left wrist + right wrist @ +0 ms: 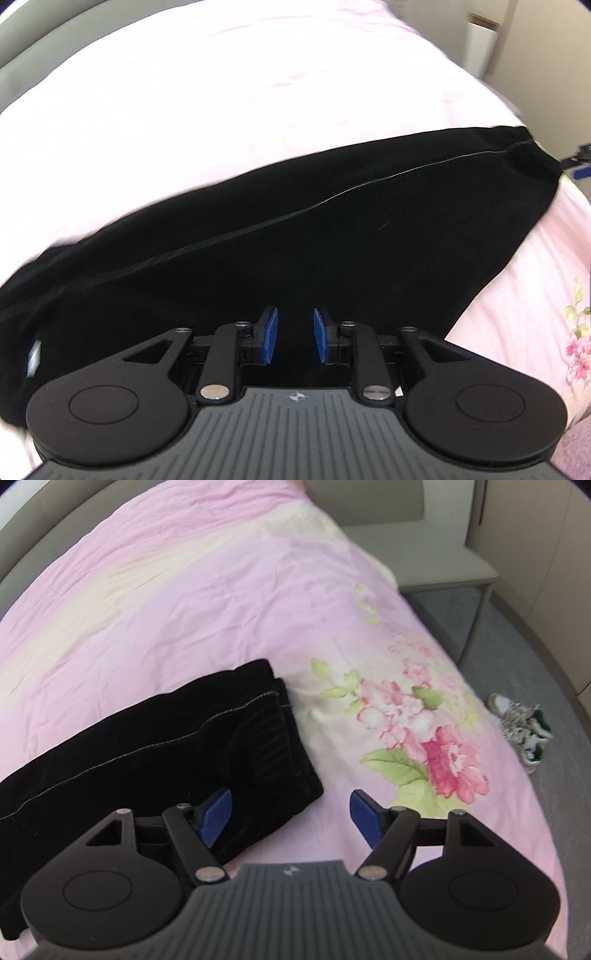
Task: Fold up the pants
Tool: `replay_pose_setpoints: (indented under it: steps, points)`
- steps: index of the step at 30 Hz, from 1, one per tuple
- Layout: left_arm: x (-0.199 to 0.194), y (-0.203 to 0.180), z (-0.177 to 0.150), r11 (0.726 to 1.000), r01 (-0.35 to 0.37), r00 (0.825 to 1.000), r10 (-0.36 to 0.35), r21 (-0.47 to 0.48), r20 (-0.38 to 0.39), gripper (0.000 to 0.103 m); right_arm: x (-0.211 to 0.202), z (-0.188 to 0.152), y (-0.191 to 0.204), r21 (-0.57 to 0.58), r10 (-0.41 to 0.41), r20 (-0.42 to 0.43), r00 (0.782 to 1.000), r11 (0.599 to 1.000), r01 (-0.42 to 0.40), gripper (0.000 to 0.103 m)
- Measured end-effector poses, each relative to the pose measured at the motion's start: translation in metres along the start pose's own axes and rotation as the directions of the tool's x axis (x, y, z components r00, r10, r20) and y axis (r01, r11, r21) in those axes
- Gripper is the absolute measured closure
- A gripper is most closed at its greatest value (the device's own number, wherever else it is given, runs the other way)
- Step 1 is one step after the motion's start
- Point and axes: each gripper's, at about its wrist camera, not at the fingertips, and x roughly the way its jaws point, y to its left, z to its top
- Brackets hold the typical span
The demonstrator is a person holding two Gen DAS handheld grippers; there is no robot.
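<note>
- Pants (155, 746) folded, flat on bed (184, 602), nr its right edge.
- L tongs (294, 334) over pants, slightly apart, nothing pinched.
- R tongs (291, 818) wide apart, empty, over pants' end.

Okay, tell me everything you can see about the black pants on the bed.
The black pants lie flat on the pink floral bedcover, folded lengthwise into a long layered strip. The fabric looks soft and velvety, with a pale line of stitching along its length. At one end, stacked edges show vertical ribbing. A small pale tag sits near the other end in the left wrist view. Both tongs hang over it, jaws apart, neither gripping it; whether they brush the cloth cannot be told.
</note>
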Motion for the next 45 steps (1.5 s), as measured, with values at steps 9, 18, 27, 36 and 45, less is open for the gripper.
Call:
replay_pose_setpoints:
  steps: [9,18,27,36,45]
  points:
    - [0.090,-0.085,0.087,0.985,0.089,0.996,-0.090,0.148,-0.001,0.077,0.054,0.001,-0.030,0.124,0.125,-0.060,0.990,0.985,-0.117,0.043]
    - [0.137,-0.164,0.121,0.976,0.055,0.998,-0.050,0.211,-0.030,0.079,0.075,0.001,-0.039,0.135,0.215,-0.016,0.976,0.968,-0.211,0.055]
    - [0.158,-0.170,0.124,0.978,0.037,0.997,-0.023,0.204,-0.068,0.082,0.052,-0.001,-0.025,0.091,0.213,0.036,0.976,0.972,-0.216,0.075]
    - [0.106,-0.142,0.115,0.970,-0.007,1.000,0.007,0.243,0.001,0.081,-0.029,0.014,0.037,-0.005,0.207,0.136,0.969,0.978,-0.209,0.079]
    - [0.026,-0.060,0.079,0.980,-0.080,0.996,0.070,0.184,0.060,0.081,-0.109,0.015,0.170,-0.183,0.247,0.178,0.953,0.960,-0.214,0.080]
